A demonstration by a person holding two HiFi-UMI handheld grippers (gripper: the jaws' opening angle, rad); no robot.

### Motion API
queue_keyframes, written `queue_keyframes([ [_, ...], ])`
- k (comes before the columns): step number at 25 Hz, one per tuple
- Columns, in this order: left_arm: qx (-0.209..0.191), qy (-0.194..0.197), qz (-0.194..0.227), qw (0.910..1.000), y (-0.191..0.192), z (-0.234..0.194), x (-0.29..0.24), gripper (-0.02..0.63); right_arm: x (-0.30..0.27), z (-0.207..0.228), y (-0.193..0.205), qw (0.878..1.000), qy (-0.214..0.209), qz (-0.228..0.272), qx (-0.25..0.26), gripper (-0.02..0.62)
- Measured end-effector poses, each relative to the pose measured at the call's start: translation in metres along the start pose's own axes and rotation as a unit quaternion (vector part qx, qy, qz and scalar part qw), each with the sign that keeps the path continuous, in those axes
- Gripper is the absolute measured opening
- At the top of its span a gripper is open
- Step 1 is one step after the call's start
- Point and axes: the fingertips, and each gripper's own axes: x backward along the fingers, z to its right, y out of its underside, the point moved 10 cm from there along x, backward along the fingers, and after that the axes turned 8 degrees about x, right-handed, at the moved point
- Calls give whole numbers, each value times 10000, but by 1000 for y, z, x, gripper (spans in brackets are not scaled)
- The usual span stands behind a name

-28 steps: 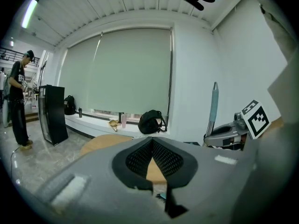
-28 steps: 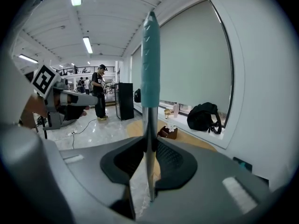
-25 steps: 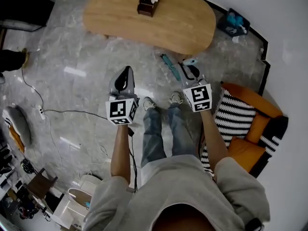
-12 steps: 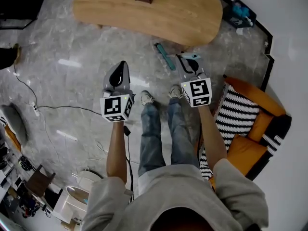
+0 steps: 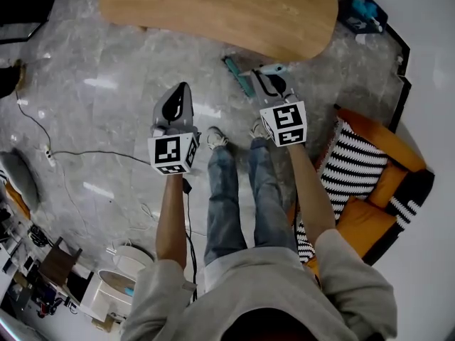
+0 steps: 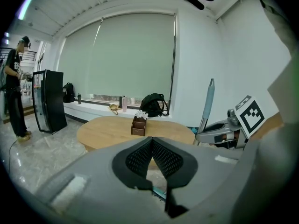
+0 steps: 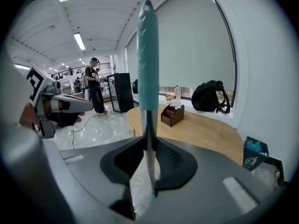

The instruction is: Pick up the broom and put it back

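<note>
Holds the broom (image 7: 147, 55) upright in the right hand-held gripper (image 7: 148, 141): jaws narrow, pressed on the bare metal pole, the teal grip standing straight above them. Carries the left hand-held gripper (image 6: 150, 140) empty, pads meeting at the tips, nothing between. Side by side in the head view, well apart, with the person's legs (image 5: 227, 190) behind and between.

Ahead of both: the curved near edge of the wooden bench (image 5: 213, 16), near the jaw tips but apart from them. On the bench, beyond the left hand-held gripper, a brown box (image 6: 138, 125) topped with a white flower. Low on the floor, between the two sets of tips and just short of the bench edge, a teal strip (image 5: 238, 77); cannot tell whether broom head or something separate.

Left of the left hand-held gripper: wide bare marble floor (image 5: 92, 84), crossed only by a thin black cable (image 5: 92, 153) running behind it. Farther off that way, a black cabinet (image 6: 51, 104) and a standing person (image 6: 14, 92).

Right of the right hand-held gripper: tight. An orange and striped seat (image 5: 355, 165) just beside the forearm, then the white wall (image 5: 434, 119) with its dark skirting edge. Ahead and to the right, past the bench end in the corner, a blue bin (image 5: 364, 9).
</note>
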Motion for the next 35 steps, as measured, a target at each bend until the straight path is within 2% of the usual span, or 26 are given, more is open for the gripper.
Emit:
queue_keyframes([
  [6, 94, -3, -13, 10000, 3, -5, -14, 5, -27, 3, 7, 9998, -121, -120, -52, 81],
  [23, 239, -42, -72, 9997, 4, -22, -42, 5, -114, 39, -6, 9986, -493, -177, -63, 83],
  [35, 282, -56, -120, 9995, 5, -28, -50, 5, -142, 48, -11, 9986, -468, -234, 54, 86],
])
